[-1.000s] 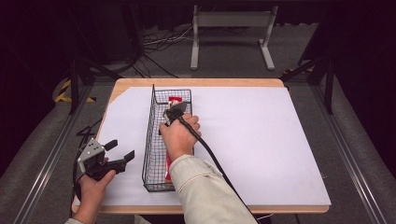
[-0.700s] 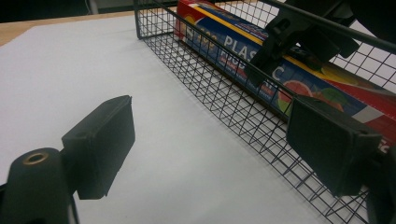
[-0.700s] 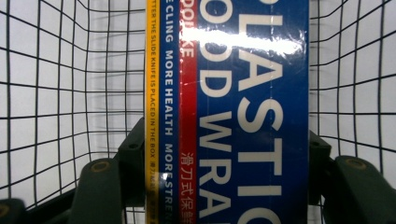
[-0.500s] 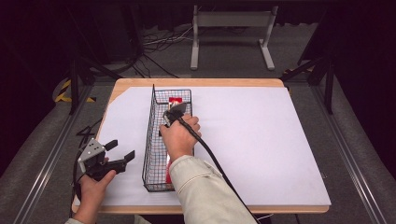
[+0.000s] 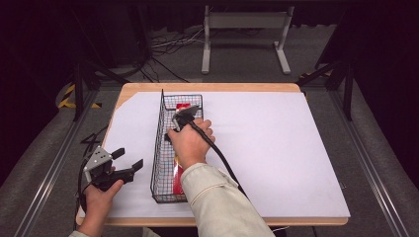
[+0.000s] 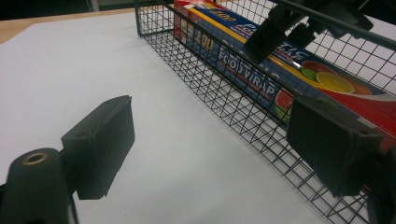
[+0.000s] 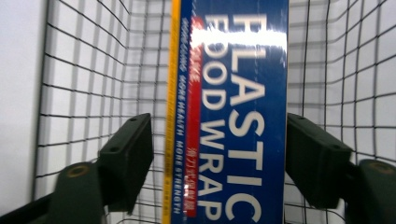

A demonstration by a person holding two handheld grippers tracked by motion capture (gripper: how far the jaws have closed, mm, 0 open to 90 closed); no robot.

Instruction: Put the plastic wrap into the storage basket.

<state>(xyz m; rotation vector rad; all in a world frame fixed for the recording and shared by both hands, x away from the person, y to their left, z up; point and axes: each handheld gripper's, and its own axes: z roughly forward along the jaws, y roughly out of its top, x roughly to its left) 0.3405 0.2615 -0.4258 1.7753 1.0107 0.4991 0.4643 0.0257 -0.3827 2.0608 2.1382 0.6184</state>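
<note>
Left gripper (image 5: 129, 159) sits at the near-left bench corner, jaws standing wide with nothing between them, just outside the basket's long left wall. Right gripper (image 7: 219, 154) is the nearer one to the job: it's down inside the wire basket (image 5: 159, 148), pointing along it, jaws straddling the food wrap box (image 7: 229, 116). Jaws have just been opening; box sits between them, with a visible gap on the left side and the right pad close alongside (contact there unclear), so I read it as no grip.

Key relation: the box's long axis runs parallel to the basket's, near-to-far, and the jaws cross its narrow width.

Box is a long glossy rectangular carton, blue and red with a yellow edge strip, smooth and likely slippery. Basket is black thin-wire grid, tall narrow walls (little side clearance). Bench (image 5: 276, 148) is flat matte white over a wood edge.
</note>
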